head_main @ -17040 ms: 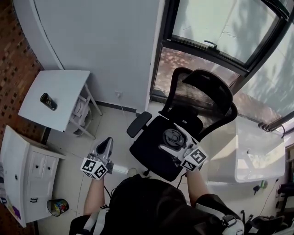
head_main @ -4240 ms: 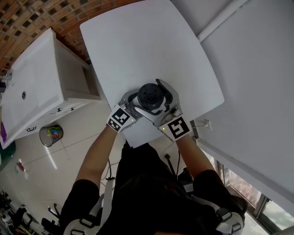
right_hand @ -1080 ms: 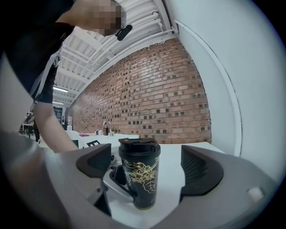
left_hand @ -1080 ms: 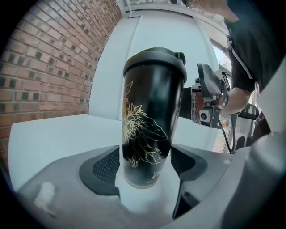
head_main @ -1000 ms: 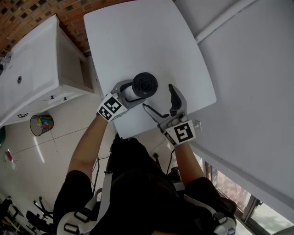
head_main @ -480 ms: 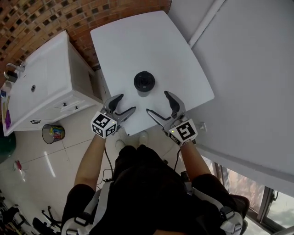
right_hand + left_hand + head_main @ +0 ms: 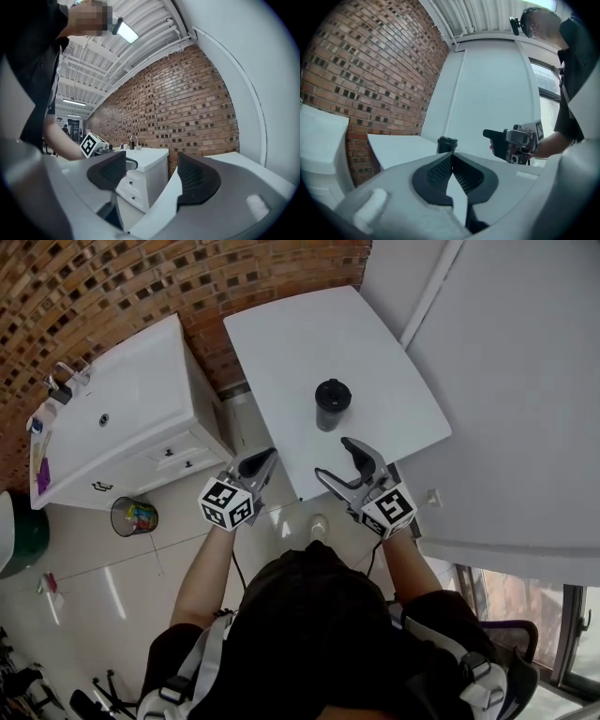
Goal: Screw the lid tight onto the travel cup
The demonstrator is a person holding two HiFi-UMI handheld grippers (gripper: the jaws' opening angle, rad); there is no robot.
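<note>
Cup stands upright, seemingly lidded; left tool closed empty; right tool empty, just narrowed halfway.

A person wears a black short-sleeved top, with grey-and-white harness straps over both shoulders. The left gripper and right gripper have pale grey bodies with dark ribbed pads. Each carries a white cube printed with black square markers.
</note>
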